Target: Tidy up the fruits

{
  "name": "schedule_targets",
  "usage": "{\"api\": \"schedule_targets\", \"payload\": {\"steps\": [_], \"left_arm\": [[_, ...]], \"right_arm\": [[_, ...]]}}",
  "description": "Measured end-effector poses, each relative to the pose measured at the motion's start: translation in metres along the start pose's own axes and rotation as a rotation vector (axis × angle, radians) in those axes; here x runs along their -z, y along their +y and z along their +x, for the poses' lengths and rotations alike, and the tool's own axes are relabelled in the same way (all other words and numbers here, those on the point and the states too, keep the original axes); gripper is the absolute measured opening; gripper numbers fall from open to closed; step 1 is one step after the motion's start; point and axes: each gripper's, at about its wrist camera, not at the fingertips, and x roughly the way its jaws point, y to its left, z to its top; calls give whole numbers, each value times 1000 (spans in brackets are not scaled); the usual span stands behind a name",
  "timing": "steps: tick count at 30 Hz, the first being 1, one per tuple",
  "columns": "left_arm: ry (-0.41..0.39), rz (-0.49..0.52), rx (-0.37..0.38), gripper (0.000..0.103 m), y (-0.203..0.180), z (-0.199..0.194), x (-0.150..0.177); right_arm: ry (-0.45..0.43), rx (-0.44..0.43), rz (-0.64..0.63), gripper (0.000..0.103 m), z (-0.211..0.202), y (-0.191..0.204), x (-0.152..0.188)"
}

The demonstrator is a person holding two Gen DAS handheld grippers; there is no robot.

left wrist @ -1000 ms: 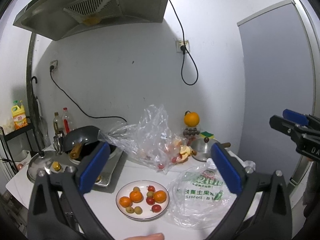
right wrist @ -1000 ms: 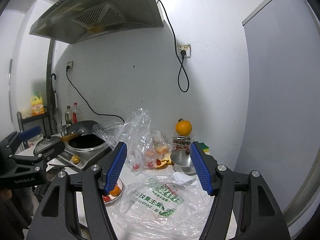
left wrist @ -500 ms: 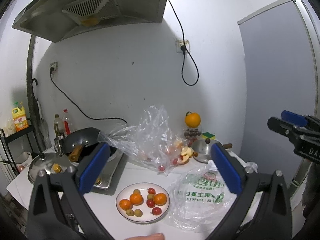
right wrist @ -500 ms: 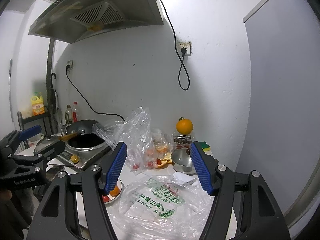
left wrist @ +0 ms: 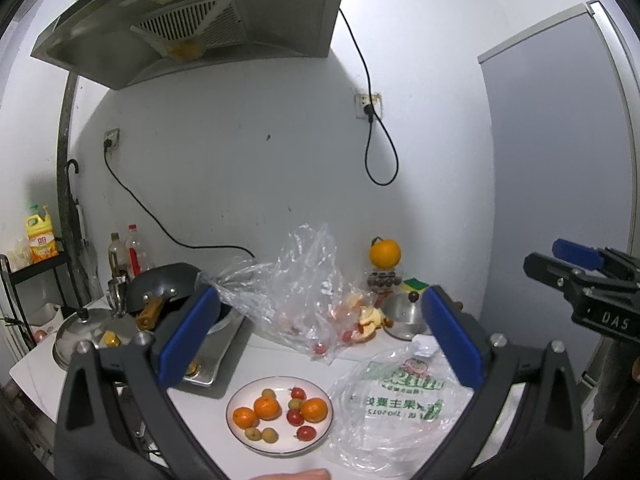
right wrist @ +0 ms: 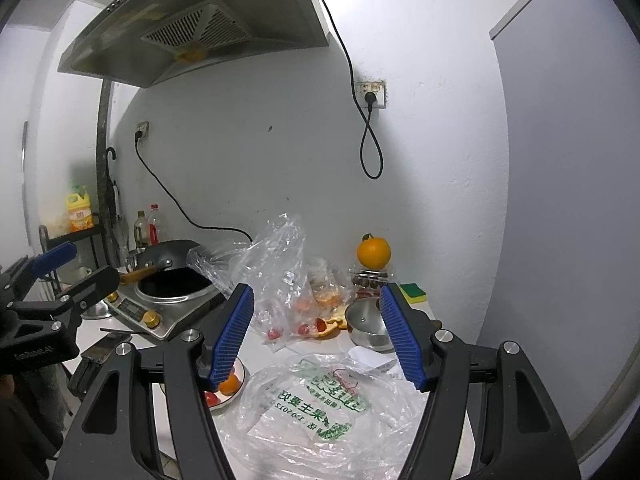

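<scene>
A white plate on the counter holds small oranges, red cherry tomatoes and small green fruits. A flat clear bag with green print lies right of it, also in the right wrist view. A crumpled clear bag with fruit inside stands behind. A large orange sits on a jar at the back. My left gripper is open and empty, above and in front of the plate. My right gripper is open and empty, above the printed bag.
An induction cooker with a black wok stands at the left. A steel pot lid, bottles and a steel pot with a sponge ring the counter. A range hood hangs overhead. A grey door is on the right.
Both grippers have drawn back and risen slightly, so the plate and bags sit lower and smaller in view. Both stay open. Nothing on the counter moved.
</scene>
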Motion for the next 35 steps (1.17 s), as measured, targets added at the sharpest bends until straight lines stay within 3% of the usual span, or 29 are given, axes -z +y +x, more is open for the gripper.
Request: {"api": "schedule_targets", "payload": {"steps": [35], "left_arm": [[20, -5, 6, 102, -24, 18, 0]], "right_arm": [[30, -24, 11, 69, 12, -11, 7]]}}
